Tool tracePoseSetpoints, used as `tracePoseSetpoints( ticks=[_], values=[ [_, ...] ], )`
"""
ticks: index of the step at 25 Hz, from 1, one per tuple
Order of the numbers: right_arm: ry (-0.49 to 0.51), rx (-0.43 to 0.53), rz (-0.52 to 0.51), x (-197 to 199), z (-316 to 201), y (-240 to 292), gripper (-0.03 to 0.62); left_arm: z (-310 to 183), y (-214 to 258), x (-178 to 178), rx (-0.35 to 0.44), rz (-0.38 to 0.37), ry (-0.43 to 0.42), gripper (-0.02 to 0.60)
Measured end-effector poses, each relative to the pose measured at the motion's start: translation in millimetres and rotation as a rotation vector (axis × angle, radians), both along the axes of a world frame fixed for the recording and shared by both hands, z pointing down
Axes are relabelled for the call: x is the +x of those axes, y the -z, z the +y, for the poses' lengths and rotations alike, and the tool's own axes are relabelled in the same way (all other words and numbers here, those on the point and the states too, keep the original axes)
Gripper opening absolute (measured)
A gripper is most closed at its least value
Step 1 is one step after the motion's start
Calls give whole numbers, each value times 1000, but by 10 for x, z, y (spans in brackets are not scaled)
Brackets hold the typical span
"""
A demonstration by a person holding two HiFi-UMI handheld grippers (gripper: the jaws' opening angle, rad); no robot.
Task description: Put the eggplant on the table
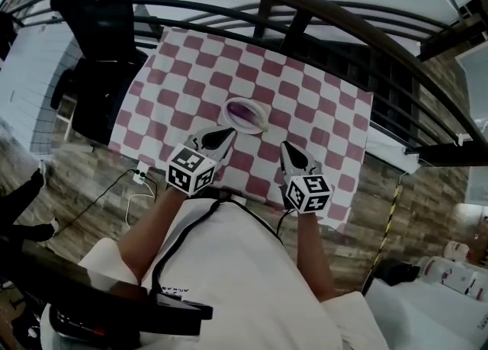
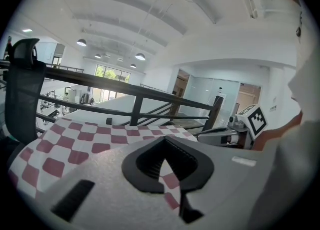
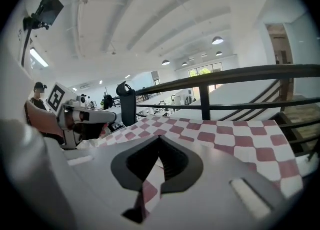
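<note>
floor (image 1: 80, 177): wood planks | black railing (image 2: 125, 87) | black chair (image 1: 103, 36), perhaps office type | round ceiling lamps (image 2: 140, 56) lit

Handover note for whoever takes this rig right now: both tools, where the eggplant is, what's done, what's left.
Left tool: shut, empty, near the white dish.
Right tool: shut, empty, over the checkered table.
Eggplant: lying in the dish on the table, held by neither tool.
Done: eggplant appears set down.
Left: probably nothing, unless it belongs on the cloth itself.
</note>
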State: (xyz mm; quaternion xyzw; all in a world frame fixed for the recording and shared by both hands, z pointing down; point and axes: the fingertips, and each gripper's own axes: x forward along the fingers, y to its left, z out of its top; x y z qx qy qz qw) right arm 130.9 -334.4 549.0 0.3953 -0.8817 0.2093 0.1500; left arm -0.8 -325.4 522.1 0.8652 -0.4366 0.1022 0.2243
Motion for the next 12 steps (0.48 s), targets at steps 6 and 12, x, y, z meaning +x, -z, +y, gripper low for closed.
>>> tracePoseSetpoints(
  ticks=[6,12],
  values=[
    [10,21,-32,272,374,162,6,253,90,183,14,2,15,5],
    [37,69,-60,386,668,289,6,509,107,308,27,-12,34,5]
  ],
)
